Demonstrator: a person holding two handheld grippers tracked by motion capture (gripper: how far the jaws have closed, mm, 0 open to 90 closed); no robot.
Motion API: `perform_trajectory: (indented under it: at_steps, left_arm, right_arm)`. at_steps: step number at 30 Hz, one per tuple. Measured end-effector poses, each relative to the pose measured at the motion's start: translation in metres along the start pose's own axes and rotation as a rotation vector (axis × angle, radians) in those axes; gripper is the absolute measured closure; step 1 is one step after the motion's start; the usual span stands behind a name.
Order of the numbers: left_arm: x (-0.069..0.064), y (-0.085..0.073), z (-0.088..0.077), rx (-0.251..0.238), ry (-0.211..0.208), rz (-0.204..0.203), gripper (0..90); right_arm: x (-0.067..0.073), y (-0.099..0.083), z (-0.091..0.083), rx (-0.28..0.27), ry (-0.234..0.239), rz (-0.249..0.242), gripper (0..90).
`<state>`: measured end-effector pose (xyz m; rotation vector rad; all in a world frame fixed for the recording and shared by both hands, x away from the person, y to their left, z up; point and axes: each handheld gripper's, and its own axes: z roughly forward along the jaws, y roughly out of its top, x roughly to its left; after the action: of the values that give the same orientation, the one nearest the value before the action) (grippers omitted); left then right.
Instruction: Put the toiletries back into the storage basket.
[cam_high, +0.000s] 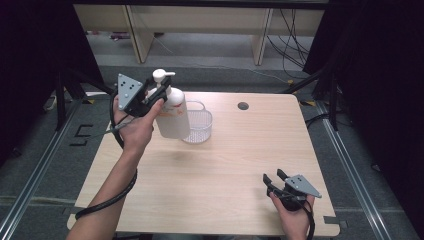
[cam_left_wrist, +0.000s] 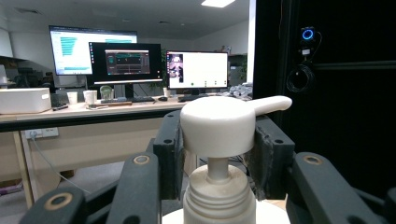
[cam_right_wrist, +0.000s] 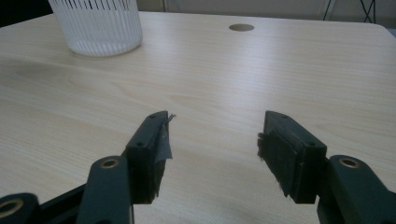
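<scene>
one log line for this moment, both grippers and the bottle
left gripper: shut on pump bottle, lifted by basket | right gripper: open, empty, low over table

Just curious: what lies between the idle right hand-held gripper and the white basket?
Only bare table, per the right gripper view, from the hand-held gripper to the basket.

A white pump bottle (cam_high: 171, 112) with an orange label sits in the black left gripper (cam_high: 159, 95). The basket (cam_high: 200, 131) behind it is white with thin vertical slats, and the table (cam_high: 225, 160) is pale wood grain.
</scene>
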<state>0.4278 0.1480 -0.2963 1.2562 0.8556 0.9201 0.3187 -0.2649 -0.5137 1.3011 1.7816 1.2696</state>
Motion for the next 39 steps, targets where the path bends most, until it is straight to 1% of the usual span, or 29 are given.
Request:
perform_trajectory:
  at_steps: [1, 2, 3, 4, 5, 9, 10, 12, 14, 15, 17, 18, 21, 24, 25, 26, 27, 28, 29, 30, 31, 32, 33, 36, 37, 38, 39]
  left_arm:
    - [0.000, 0.000, 0.000, -0.004, -0.002, -0.002, 59.2]
    - [0.000, 0.001, 0.000, 0.000, 0.001, 0.006, 59.2]
    - [0.000, 0.002, 0.001, -0.003, 0.000, 0.005, 59.2]
    - [0.000, 0.002, 0.001, -0.009, -0.001, 0.000, 59.2]
    - [0.000, 0.002, 0.001, -0.006, 0.000, 0.004, 59.2]
    - [0.000, 0.004, 0.003, -0.013, -0.002, 0.000, 59.2]
    - [0.000, 0.004, 0.003, -0.005, 0.000, 0.009, 59.2]
    - [0.000, 0.005, 0.004, -0.009, -0.001, 0.010, 59.2]
    - [-0.001, 0.006, 0.006, -0.016, -0.004, 0.002, 59.2]
    - [-0.001, 0.006, 0.006, -0.011, -0.004, 0.008, 59.2]
    - [-0.001, 0.007, 0.007, -0.016, -0.006, 0.005, 59.2]
    - [-0.001, 0.007, 0.007, -0.016, -0.005, 0.006, 59.1]
    - [-0.002, 0.008, 0.009, -0.018, -0.009, 0.009, 59.2]
    - [-0.003, 0.008, 0.011, -0.019, -0.011, 0.008, 59.2]
    - [-0.003, 0.009, 0.012, -0.020, -0.012, 0.003, 59.2]
    - [-0.003, 0.009, 0.012, -0.020, -0.011, 0.002, 59.2]
    - [-0.003, 0.009, 0.013, -0.020, -0.012, 0.002, 59.2]
    - [-0.002, 0.010, 0.013, -0.023, -0.014, 0.004, 59.2]
    - [-0.002, 0.010, 0.014, -0.031, -0.016, 0.020, 59.2]
    - [-0.003, 0.010, 0.014, -0.025, -0.015, 0.002, 59.2]
    - [-0.003, 0.011, 0.015, -0.026, -0.015, 0.001, 59.2]
    - [-0.003, 0.011, 0.015, -0.025, -0.016, 0.002, 59.1]
    - [-0.003, 0.012, 0.016, -0.024, -0.017, 0.002, 59.1]
    - [-0.003, 0.013, 0.019, -0.032, -0.020, 0.000, 59.1]
    - [-0.002, 0.014, 0.020, -0.037, -0.021, 0.019, 59.1]
    - [-0.003, 0.013, 0.020, -0.030, -0.020, 0.002, 59.1]
    - [-0.004, 0.014, 0.021, -0.035, -0.022, 0.001, 59.2]
  right_arm:
    - [0.000, 0.000, 0.000, 0.004, -0.003, 0.000, 42.5]
    - [0.000, 0.000, 0.000, 0.002, -0.002, 0.000, 42.5]
    - [0.000, 0.000, 0.000, -0.002, 0.001, -0.003, 42.4]
    - [-0.001, 0.000, -0.001, 0.006, -0.013, -0.017, 42.4]
    - [0.000, 0.000, 0.000, 0.004, 0.001, -0.003, 42.4]
    - [-0.001, 0.000, 0.000, 0.004, -0.011, -0.017, 42.4]
    - [0.000, 0.000, 0.000, 0.005, -0.003, -0.001, 42.4]
    - [0.000, 0.000, 0.000, 0.004, -0.003, -0.004, 42.4]
    - [0.000, 0.000, 0.000, 0.004, 0.000, 0.000, 42.4]
    - [0.000, 0.000, 0.000, -0.002, 0.000, 0.001, 42.4]
    - [0.000, 0.000, 0.000, -0.002, 0.006, 0.002, 42.4]
    - [0.000, 0.000, 0.000, 0.001, -0.002, 0.001, 42.4]
    - [0.000, 0.000, 0.000, 0.000, 0.000, -0.001, 42.4]
    - [0.000, 0.001, -0.001, 0.022, 0.005, -0.002, 42.4]
    - [-0.001, 0.001, -0.001, 0.021, -0.010, -0.021, 42.4]
    - [0.000, 0.001, -0.001, 0.022, -0.001, -0.012, 42.4]
    - [-0.001, 0.001, -0.001, 0.021, -0.010, -0.019, 42.4]
    - [0.000, 0.001, -0.001, 0.023, -0.006, -0.003, 42.4]
    - [-0.001, 0.001, -0.001, 0.022, -0.012, -0.016, 42.4]
    - [0.001, 0.001, -0.001, 0.021, -0.013, 0.000, 42.4]
    - [0.002, 0.000, 0.000, 0.010, -0.002, 0.028, 42.4]
    - [0.002, 0.000, -0.001, 0.013, -0.006, 0.023, 42.4]
    - [0.001, 0.000, 0.000, 0.007, -0.002, 0.008, 42.4]
    - [0.001, 0.000, 0.000, 0.007, -0.003, 0.007, 42.4]
    - [0.001, 0.000, 0.000, 0.007, -0.003, 0.009, 42.4]
    - [0.001, 0.000, 0.000, 0.007, -0.003, 0.009, 42.4]
    - [0.001, 0.000, 0.000, 0.007, -0.003, 0.008, 42.4]
